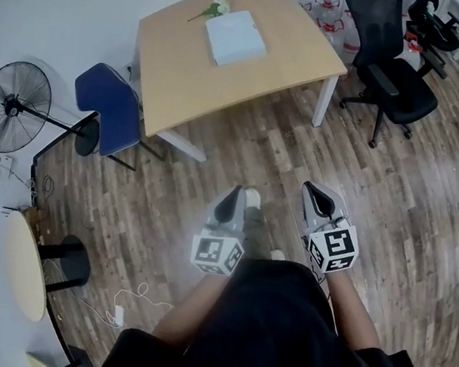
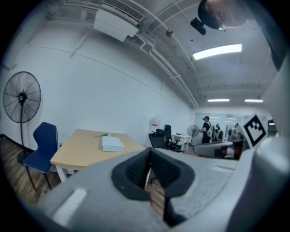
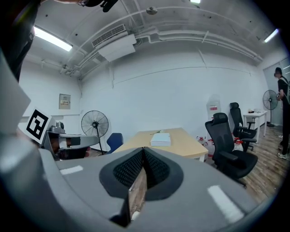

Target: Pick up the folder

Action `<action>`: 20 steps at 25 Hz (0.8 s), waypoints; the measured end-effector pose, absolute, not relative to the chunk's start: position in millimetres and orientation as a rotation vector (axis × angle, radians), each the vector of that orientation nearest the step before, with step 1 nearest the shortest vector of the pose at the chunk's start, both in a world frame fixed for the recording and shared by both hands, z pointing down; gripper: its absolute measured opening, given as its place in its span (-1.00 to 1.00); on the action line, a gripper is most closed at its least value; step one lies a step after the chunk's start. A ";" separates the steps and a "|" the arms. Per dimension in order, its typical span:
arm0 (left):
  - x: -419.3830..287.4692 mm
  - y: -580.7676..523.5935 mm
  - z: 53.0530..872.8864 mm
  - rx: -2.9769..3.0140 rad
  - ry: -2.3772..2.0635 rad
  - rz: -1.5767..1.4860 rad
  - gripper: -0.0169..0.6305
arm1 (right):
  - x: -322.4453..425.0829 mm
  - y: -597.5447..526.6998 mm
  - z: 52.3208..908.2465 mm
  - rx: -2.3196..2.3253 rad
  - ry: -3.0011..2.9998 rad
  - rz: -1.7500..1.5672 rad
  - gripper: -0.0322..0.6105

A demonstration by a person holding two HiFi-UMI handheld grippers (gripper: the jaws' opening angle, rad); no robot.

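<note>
A: Here, where does the folder [image 1: 236, 38] lie?
B: Flat on the far half of the desk [image 1: 183, 88], toward its far corner, with a flower sprig [image 1: 210, 8] just beside it.
A: And the grippers?
B: The left gripper [image 1: 228, 205] and right gripper [image 1: 320, 197] are both well short of the desk's near edge. Each has its jaws pressed together with nothing between.
A: Likely fault?
B: Jaws arriving unopened would probably shove the flat folder along the top, or sweep the sprig off.

Wood-plank floor [image 1: 242, 151] (white walls), wooden table [image 1: 186, 64]
</note>
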State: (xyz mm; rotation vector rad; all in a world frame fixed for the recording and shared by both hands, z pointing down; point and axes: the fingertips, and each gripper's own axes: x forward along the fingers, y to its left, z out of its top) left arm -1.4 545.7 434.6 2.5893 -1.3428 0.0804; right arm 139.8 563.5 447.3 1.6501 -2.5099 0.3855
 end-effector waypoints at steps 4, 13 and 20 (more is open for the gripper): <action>3.0 507.1 439.4 2.599 -1.309 0.081 -0.94 | 143.2 531.6 455.2 1.666 -2.478 0.409 -0.89; -14.8 395.8 451.3 2.597 -1.273 0.116 -0.94 | 138.9 428.5 474.9 1.717 -2.379 0.544 -0.89; -38.5 283.4 442.9 2.590 -1.257 0.107 -0.94 | 114.3 314.6 463.1 1.676 -2.350 0.479 -0.90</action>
